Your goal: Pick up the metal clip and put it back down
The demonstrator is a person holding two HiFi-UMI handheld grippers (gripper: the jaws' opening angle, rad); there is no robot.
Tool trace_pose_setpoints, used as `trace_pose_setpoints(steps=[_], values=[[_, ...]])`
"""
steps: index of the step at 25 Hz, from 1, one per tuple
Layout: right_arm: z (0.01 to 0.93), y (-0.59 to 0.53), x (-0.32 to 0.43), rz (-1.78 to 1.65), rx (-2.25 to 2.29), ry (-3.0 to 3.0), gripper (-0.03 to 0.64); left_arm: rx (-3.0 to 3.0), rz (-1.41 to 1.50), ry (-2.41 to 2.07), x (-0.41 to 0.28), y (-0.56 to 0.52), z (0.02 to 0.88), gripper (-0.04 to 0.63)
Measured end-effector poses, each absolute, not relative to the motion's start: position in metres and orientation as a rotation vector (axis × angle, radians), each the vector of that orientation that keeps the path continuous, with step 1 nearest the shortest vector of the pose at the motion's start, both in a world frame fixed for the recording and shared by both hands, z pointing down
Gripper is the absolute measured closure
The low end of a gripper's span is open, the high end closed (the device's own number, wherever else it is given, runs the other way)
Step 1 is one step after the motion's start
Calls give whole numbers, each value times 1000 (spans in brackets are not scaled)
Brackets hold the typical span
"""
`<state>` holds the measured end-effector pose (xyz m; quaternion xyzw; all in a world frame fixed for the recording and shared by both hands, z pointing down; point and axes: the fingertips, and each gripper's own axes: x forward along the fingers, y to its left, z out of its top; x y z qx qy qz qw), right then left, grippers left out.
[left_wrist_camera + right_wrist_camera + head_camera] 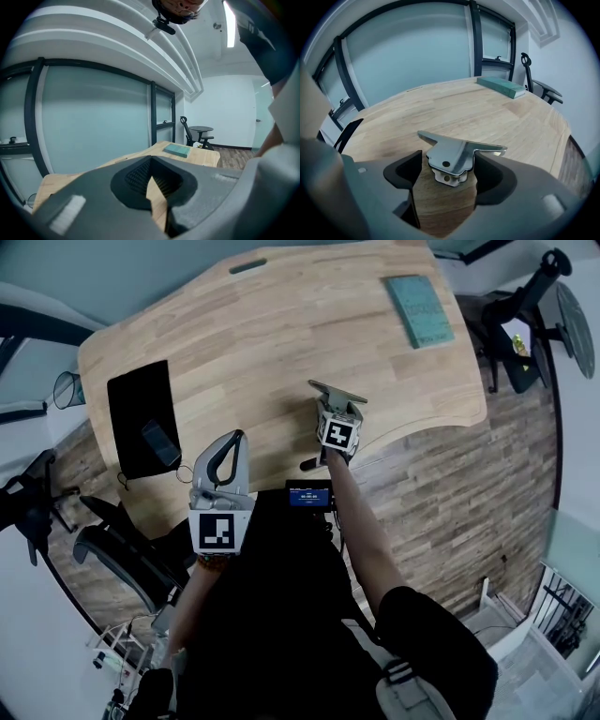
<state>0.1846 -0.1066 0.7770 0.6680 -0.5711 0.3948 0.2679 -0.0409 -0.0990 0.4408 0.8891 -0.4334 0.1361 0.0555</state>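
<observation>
Overall: a person stands at a wooden table [281,324] with a gripper in each hand, both near its near edge.
Right gripper [337,407]: reaches over the near middle of the table with its marker cube facing up. Its jaws are closed on the clip, with a pad against each side of the clip's body.
Clip [457,157]: bright metal, seated between the right jaws at their tips. Two flat wings spread sideways above the pads, and a small hole shows in the body. Wood grain shows below it. Whether it touches the table cannot be told.
Left gripper [234,442]: closer to the person, to the left of the right gripper and well apart from it, over the near edge of the table. Its jaws meet at the tips and only a thin sliver of table shows between them lower down. Nothing is held.
Book [420,309]: teal, lying flat at the far right corner of the table, well apart from the clip.
Mat [141,418]: black, on the left part of the table.
Phone [161,442]: dark, lying on the mat.
Screen [309,494]: small and lit, at the near edge of the table, just below the right gripper.
Chair [525,315]: black, beyond the right end of the table.
</observation>
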Motion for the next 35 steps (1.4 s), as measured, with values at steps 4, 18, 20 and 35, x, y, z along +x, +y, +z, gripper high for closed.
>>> trace_pose_setpoints(steps=[4,18,20,35], values=[[781,-103,186,1071,1797,-1534,263,2688,441,-1311,-43,-97,444,594],[780,-100,193,1069,1740,-1580,331,2679,436,-1325,-44,-94,445,594],[779,-99,193,1076,1734,-1580,333,2672,421,-1330,-45,-93,443,594],[777,-98,186,991,1661,-1637,340,2648,383,-1359,-52,-93,439,594]])
